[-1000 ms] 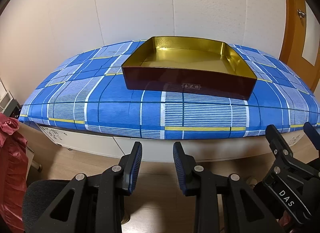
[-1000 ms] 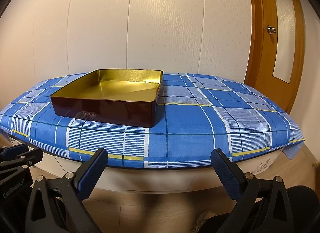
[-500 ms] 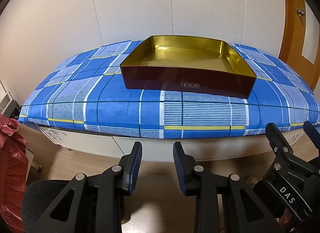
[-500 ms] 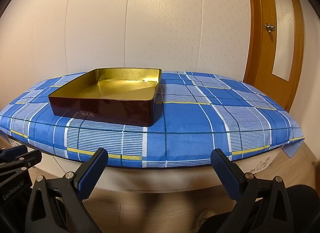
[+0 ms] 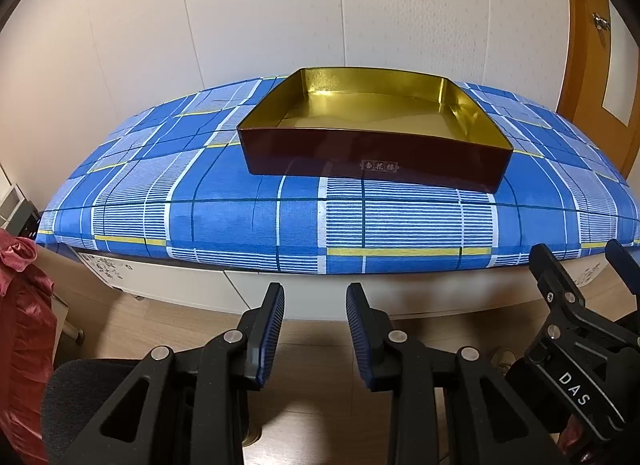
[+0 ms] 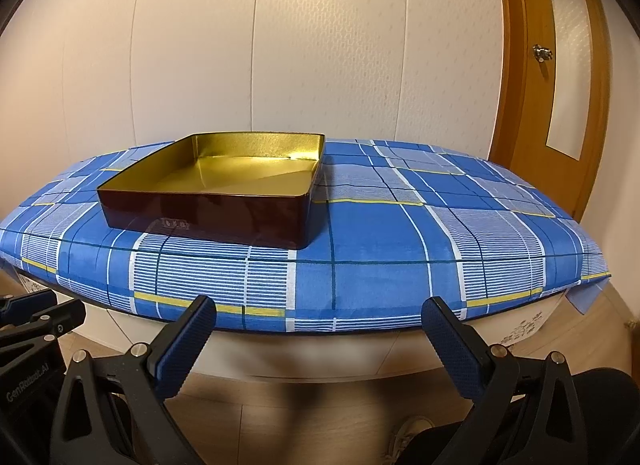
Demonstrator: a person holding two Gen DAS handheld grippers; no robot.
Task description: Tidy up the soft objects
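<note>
An empty shallow box [image 5: 372, 153], dark red outside and gold inside, sits on a surface covered by a blue plaid cloth [image 5: 200, 205]. In the right wrist view the box [image 6: 208, 217] lies left of centre. My left gripper [image 5: 315, 293] hangs in front of the surface's near edge, its jaws drawn close together with nothing between them. My right gripper [image 6: 319, 307] is held at the same edge, wide open and empty. It also shows in the left wrist view, where the right gripper [image 5: 578, 255] is at the far right. A crumpled red fabric [image 5: 20, 325] hangs at the far left.
A pale panelled wall [image 6: 320, 45] stands right behind the covered surface. A wooden door [image 6: 532, 65] is at the right. Below the grippers are wooden floor [image 5: 320, 329], a dark seat [image 5: 80, 393] and a shoe [image 6: 408, 433].
</note>
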